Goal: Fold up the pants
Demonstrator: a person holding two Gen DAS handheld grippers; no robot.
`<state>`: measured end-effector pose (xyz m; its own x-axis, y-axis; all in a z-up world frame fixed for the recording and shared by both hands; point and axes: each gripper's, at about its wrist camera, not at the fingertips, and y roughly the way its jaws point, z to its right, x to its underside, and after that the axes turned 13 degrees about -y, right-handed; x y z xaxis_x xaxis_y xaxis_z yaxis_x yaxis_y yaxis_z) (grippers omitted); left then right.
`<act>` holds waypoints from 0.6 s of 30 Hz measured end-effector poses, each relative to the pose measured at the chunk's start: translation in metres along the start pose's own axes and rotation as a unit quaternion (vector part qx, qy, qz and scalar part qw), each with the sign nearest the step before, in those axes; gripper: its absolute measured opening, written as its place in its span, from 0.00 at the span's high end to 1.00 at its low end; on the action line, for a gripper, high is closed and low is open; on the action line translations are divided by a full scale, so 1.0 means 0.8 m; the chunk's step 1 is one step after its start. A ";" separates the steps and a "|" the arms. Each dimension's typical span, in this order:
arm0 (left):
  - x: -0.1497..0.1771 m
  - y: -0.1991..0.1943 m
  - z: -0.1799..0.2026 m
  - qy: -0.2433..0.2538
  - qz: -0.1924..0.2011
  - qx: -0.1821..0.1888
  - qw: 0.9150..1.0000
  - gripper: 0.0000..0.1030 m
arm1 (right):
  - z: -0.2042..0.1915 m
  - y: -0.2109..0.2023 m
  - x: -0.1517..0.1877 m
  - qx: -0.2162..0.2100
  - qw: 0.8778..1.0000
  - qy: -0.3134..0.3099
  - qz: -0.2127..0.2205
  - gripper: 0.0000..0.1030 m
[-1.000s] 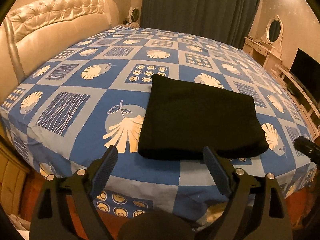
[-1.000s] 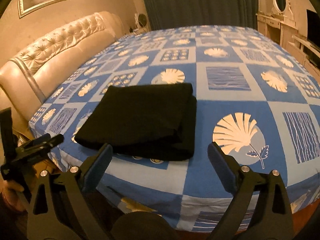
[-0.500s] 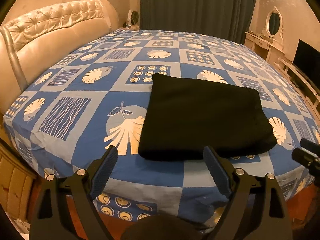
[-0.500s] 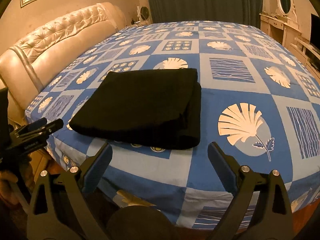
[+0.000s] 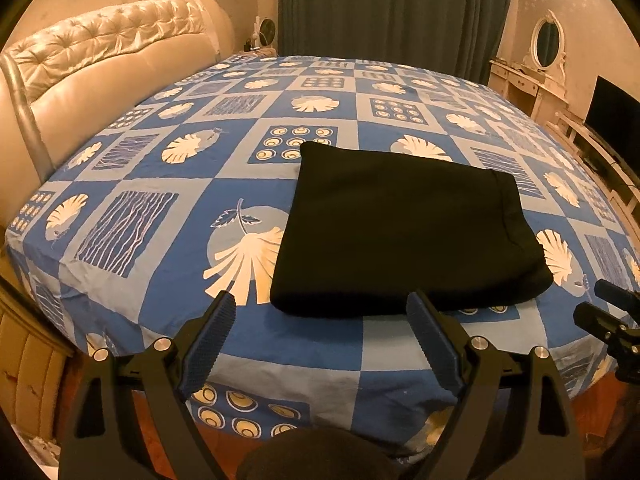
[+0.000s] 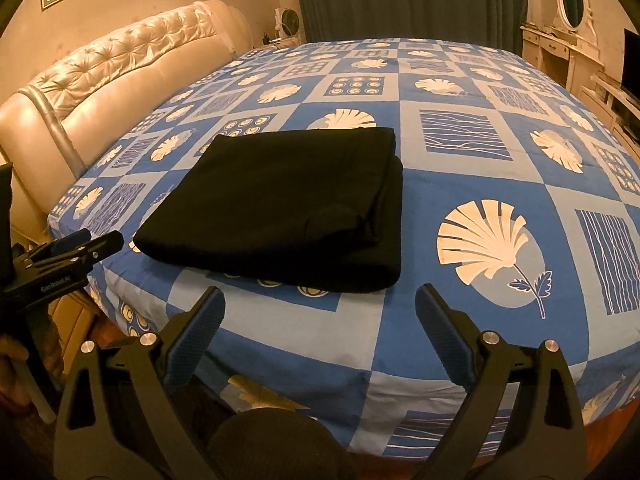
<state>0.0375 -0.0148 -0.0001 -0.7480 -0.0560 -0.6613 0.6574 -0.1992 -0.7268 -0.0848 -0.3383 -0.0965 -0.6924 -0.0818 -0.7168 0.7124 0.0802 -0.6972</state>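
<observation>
Since the earlier frames both views have drawn slightly nearer and lower over the bed, while the black pants lie unmoved in a folded rectangle near the bed's front edge. Folding looks finished. The left gripper and right gripper hover off that edge, jaws wide apart as before, holding nothing.

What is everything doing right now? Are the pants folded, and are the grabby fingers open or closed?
Black fabric pants: folded into a flat rectangle, lying on the bed.
Blue patterned bedsheet: spread smooth over the bed.
Left gripper: fingers wide open, empty, apart from the pants.
Right gripper: fingers wide open, empty, apart from the pants.
Dark green curtains: drawn shut.
</observation>
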 end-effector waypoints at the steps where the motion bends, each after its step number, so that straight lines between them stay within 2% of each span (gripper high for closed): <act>1: 0.000 0.000 0.000 0.000 0.000 -0.001 1.000 0.16 | 0.000 0.000 0.000 -0.001 1.000 0.001 0.000 0.07; 18: -0.003 -0.005 0.000 0.002 0.005 0.002 1.000 0.16 | 0.005 0.011 0.003 -0.003 1.000 0.000 -0.012 0.07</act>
<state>0.0364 -0.0137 0.0041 -0.7407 -0.0543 -0.6696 0.6649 -0.2020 -0.7191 -0.0799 -0.3419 -0.1043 -0.7094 -0.0842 -0.6998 0.6948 0.0835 -0.7144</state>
